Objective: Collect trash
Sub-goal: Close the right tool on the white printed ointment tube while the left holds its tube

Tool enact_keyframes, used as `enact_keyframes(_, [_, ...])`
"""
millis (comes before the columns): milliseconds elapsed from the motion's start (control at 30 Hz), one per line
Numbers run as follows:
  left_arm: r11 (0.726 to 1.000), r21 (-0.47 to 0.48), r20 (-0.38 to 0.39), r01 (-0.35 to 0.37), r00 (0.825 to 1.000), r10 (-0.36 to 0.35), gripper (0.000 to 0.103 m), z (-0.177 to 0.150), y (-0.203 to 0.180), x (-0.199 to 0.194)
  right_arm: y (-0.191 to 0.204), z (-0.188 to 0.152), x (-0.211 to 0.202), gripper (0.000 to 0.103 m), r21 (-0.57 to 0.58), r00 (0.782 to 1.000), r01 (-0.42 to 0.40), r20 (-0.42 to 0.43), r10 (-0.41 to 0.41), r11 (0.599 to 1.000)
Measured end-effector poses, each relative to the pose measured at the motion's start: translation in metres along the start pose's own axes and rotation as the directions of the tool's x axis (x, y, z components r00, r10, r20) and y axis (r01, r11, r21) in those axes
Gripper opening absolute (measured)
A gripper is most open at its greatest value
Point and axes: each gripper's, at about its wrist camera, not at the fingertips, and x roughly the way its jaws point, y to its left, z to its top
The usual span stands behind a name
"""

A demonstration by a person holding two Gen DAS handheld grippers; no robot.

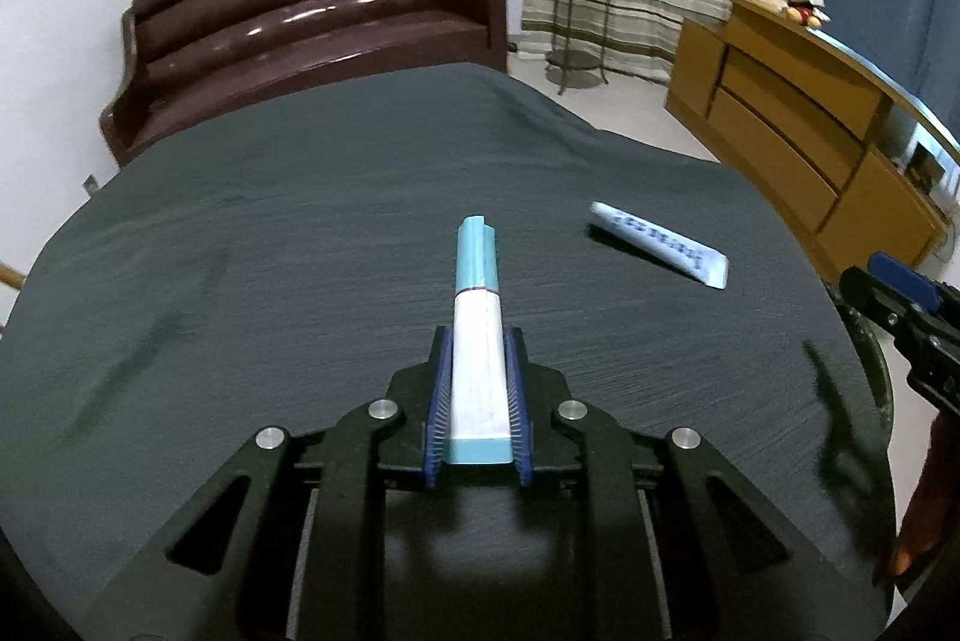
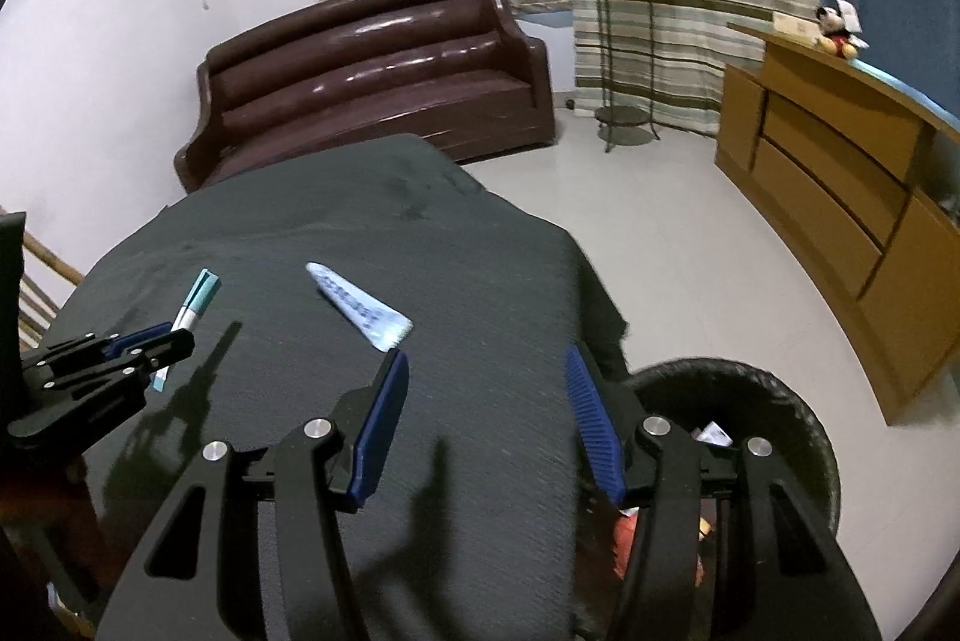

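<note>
My left gripper (image 1: 478, 341) is shut on a teal and white tube (image 1: 477, 281), which sticks out forward, lifted just above the dark tablecloth (image 1: 240, 251). The right wrist view shows that gripper (image 2: 162, 338) at the left with the tube (image 2: 201, 296) in it. A flattened pale blue tube (image 1: 660, 245) lies on the cloth to the right, also visible from the right wrist (image 2: 360, 308). My right gripper (image 2: 486, 359) stands open over the cloth's right edge, just short of the flattened tube, nothing between its fingers. Its tip (image 1: 888, 287) shows at the right of the left wrist view.
A black-lined trash bin (image 2: 798, 419) holding some litter stands on the floor by the table's right edge, under my right gripper. A brown sofa (image 2: 372, 71) is behind the table, a wooden cabinet (image 2: 840, 197) at the right, a plant stand (image 2: 618, 41) by the curtains.
</note>
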Motion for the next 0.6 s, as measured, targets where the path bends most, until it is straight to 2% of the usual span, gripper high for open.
enact_keyframes(200, [0.998,-0.047,0.003,-0.04,0.999,0.04,0.017,-0.003,0.033,-0.004,0.026,0.011,0.026,0.054,-0.053,0.998,-0.045,-0.048,0.043,0.998])
enact_keyframes(400, [0.995,-0.075,0.009,-0.065,0.998,0.066,0.017,-0.003,0.058,-0.005,0.051,0.021,0.051,0.054,-0.115,0.994,-0.063,-0.099,0.051,0.991])
enact_keyframes(600, [0.993,-0.1,0.012,-0.06,0.998,0.061,0.017,-0.004,0.077,-0.002,0.065,0.027,0.073,0.054,-0.135,0.986,-0.068,-0.159,0.047,0.989])
